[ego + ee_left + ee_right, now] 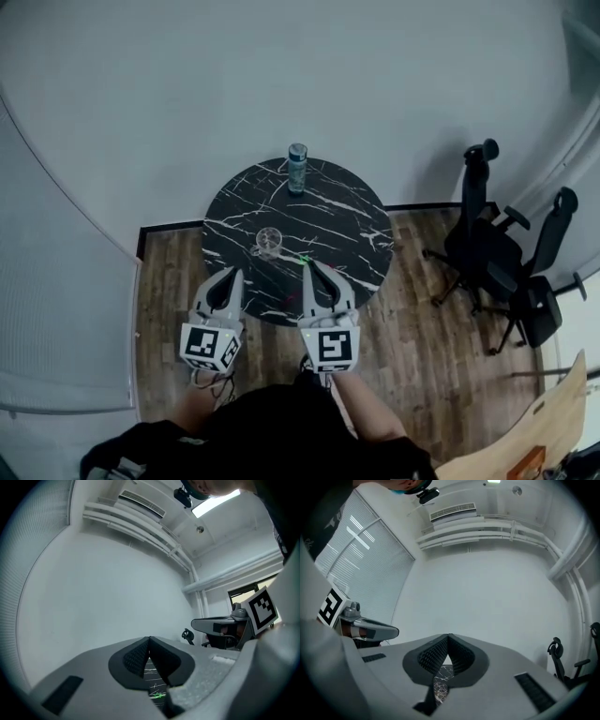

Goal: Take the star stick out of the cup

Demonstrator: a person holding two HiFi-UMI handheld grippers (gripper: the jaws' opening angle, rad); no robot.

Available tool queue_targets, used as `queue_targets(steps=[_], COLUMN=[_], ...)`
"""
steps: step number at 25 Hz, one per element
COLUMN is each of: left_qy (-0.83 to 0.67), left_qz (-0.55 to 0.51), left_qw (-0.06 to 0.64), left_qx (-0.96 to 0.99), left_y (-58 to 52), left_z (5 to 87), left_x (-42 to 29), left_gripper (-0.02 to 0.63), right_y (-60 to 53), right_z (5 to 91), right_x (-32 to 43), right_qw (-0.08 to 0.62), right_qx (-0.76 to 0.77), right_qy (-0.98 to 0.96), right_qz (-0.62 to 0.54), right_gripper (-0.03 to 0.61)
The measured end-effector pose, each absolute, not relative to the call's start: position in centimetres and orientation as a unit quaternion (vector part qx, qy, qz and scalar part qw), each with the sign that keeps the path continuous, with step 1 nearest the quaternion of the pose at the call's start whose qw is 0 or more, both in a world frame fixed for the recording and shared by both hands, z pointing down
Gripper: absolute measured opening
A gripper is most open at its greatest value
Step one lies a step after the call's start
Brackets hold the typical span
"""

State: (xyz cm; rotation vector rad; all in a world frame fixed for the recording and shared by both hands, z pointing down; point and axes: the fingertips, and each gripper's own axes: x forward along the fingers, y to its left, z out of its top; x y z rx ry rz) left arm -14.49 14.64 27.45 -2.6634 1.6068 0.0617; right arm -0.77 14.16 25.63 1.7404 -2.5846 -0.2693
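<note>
A clear glass cup stands near the middle of the round black marble table. A small green thing, maybe the star stick, shows on the tabletop just right of the cup; I cannot tell its shape. It also appears as a green thing below the jaws in the left gripper view. My left gripper is shut and empty over the table's near edge. My right gripper is shut too, its tip close to the green thing, with nothing seen between the pads.
A teal bottle stands at the table's far edge. Two black office chairs are on the wooden floor to the right. Grey curved walls surround the spot, and a wooden board is at the bottom right.
</note>
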Motion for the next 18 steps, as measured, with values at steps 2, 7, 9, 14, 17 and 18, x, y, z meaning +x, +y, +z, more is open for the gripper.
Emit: queue_targets(steps=[2,7,9,14,17,18], left_qy=[0.521,0.531,0.532,0.529,0.528,0.527], left_qz=[0.018,0.013,0.011,-0.002,-0.004,-0.004], left_qw=[0.019,0.025,0.027,0.02,0.015,0.014], left_qx=[-0.853,-0.847,-0.846,-0.848,-0.849,-0.85], left_y=[14.0,12.4,12.0,10.9,10.0,9.7], left_z=[27.2,26.6,26.5,27.1,27.5,27.6], left_x=[-14.4,-13.8,-13.4,-12.3,-11.4,-11.1], left_gripper=[0.0,0.0,0.0,0.0,0.0,0.0], right_y=[13.5,11.7,11.2,10.1,9.0,8.7], right_z=[25.5,24.5,24.2,24.6,24.3,24.2], right_x=[-0.6,0.2,0.6,0.6,0.7,0.8], right_qw=[0.009,0.007,0.001,0.005,0.006,0.005], right_qx=[0.55,0.539,0.539,0.53,0.52,0.517], right_qy=[-0.83,-0.837,-0.837,-0.844,-0.849,-0.851], right_qz=[-0.087,-0.093,-0.088,-0.088,-0.094,-0.096], right_gripper=[-0.003,-0.003,-0.003,-0.003,-0.003,-0.003])
